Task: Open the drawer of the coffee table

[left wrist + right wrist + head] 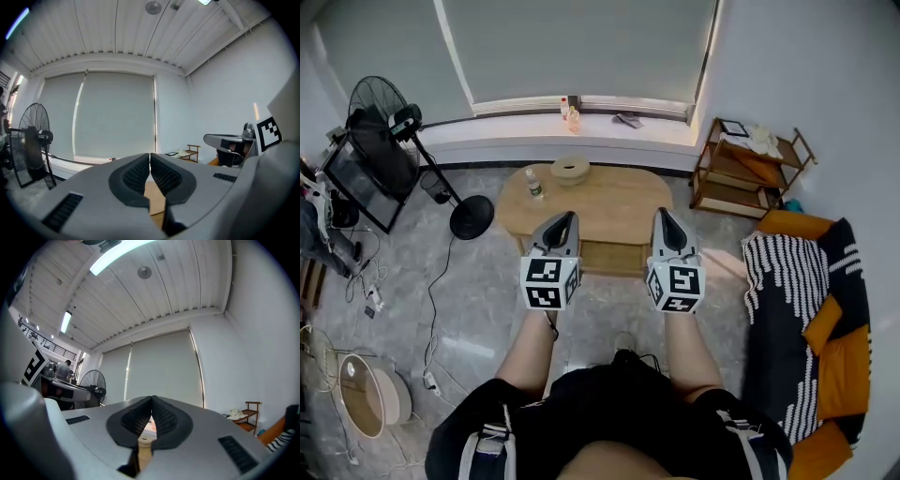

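Ahead of you, left gripper (pixel 569 217) and right gripper (pixel 662 215), both clenched and empty, face the coffee table (pixel 609 192); its rigid wooden drawer (pixel 607 259) probably slides easily, so grasp its front edge.

Hand-held grippers (pixel 571 216) (pixel 662 212) (jaws together); coffee table (pixel 609 202) beyond

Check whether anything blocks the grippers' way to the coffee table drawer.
Nothing visible does. The left gripper and right gripper hang shut near the drawer; the bottle and round box sit up on the tabletop.
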Available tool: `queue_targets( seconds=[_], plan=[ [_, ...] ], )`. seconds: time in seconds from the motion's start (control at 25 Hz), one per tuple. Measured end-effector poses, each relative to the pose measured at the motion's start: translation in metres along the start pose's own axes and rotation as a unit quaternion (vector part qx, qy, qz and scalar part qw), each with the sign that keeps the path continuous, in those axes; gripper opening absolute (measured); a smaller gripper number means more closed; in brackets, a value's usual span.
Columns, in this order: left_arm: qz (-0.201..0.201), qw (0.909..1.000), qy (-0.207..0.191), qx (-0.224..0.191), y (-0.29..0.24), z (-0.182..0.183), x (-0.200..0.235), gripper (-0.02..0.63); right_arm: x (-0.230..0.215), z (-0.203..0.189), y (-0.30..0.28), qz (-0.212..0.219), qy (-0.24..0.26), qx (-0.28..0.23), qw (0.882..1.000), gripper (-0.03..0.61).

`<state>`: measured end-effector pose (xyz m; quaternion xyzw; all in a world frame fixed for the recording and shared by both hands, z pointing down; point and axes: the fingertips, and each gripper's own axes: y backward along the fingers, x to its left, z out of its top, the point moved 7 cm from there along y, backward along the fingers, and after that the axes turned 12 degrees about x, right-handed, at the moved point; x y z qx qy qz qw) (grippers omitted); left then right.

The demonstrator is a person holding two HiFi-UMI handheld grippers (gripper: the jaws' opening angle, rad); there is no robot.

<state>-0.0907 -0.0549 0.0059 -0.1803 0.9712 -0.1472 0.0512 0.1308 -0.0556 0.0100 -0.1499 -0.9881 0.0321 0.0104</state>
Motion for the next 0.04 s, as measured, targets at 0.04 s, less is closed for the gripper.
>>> queue_targets(
  seconds=[0.04],
  plan=[
    [-0.003,1.0000,0.001,0.000,0.0018,-0.0004,-0.0004,0.025,0.0008,-0.0001,0.0024,0.000,0.000,0.000,1.000,0.014]
  ],
)
